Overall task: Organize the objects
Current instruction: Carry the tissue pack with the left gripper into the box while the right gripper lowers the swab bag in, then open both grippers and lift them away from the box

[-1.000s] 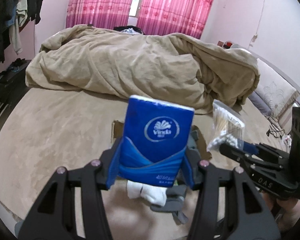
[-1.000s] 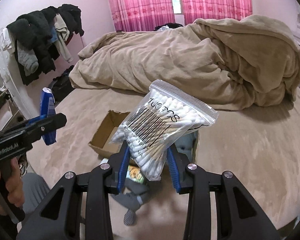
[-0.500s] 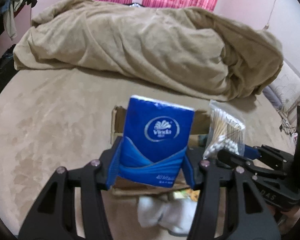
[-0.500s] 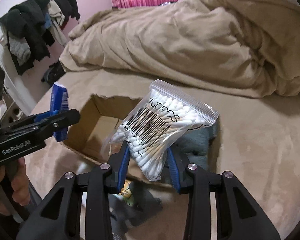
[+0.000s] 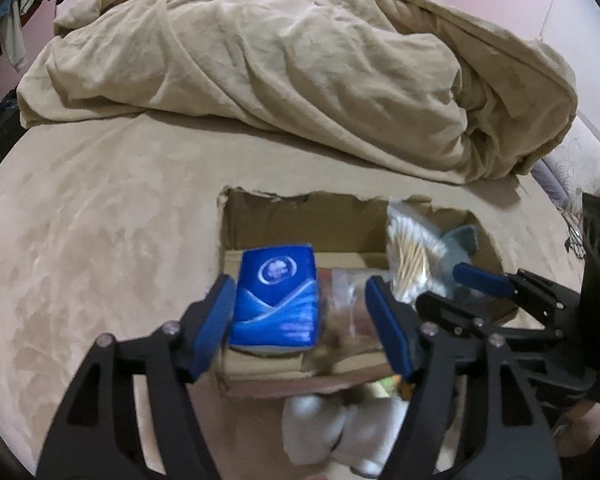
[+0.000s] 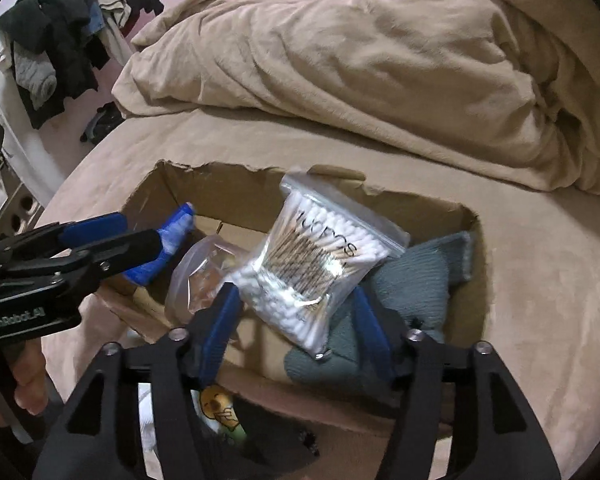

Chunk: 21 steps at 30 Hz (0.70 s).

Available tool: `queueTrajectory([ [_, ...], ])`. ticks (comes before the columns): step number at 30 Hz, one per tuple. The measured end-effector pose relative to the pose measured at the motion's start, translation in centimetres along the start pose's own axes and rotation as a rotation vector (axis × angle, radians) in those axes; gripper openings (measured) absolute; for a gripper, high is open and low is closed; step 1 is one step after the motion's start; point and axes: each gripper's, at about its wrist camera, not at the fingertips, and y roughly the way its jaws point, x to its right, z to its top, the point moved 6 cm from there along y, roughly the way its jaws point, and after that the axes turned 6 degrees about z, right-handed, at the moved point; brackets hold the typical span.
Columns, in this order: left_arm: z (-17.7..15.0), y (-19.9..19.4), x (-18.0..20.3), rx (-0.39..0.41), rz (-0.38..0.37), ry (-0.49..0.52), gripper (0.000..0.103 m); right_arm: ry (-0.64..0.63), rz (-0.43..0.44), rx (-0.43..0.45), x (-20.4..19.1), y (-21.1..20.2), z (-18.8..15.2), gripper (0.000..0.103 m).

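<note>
Both tongs, left [image 5: 300,316] and right [image 6: 296,320], stood wide, empty. The tissue pack [image 5: 276,300] and swab bag [image 6: 320,264] in the box [image 6: 476,216] looked light, squashy, best pinched mid-body.

Readable print in the scene
"GenRobot.AI" stands on the left tongs [image 6: 112,246] body; the cotton swab bag [image 6: 320,258] bears blurred black print, unreadable.

Both wrist cams close above same box [image 5: 340,220]
</note>
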Motion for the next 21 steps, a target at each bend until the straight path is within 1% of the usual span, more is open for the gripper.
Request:
queueTrajectory([
  [2,0.0,-0.8,0.1,0.011,0.012,0.002,0.072,-0.003,-0.004,0.017,0.0,-1.0,-0.1,0.064],
  [4,0.0,-1.7,0.0,0.022,0.018,-0.003,0.075,-0.005,-0.019,0.026,-0.1,-1.7,-0.1,0.064],
  [6,-0.1,-3.1,-0.2,0.041,0.022,-0.014,0.078,0.001,-0.017,0.034,-0.2,-2.7,-0.2,0.065],
  [12,-0.7,-7.7,-0.7,0.083,0.027,-0.033,0.078,0.004,-0.038,0.055,-0.9,-5.9,-1.2,0.065],
  [17,-1.6,-12.1,-0.3,0.144,0.020,-0.026,0.078,0.015,-0.053,0.083,-1.5,-9.2,-1.4,0.065],
  [21,-2.2,-14.8,-0.3,0.180,0.027,-0.024,0.078,0.011,-0.061,0.109,-2.2,-11.7,-1.7,0.065],
])
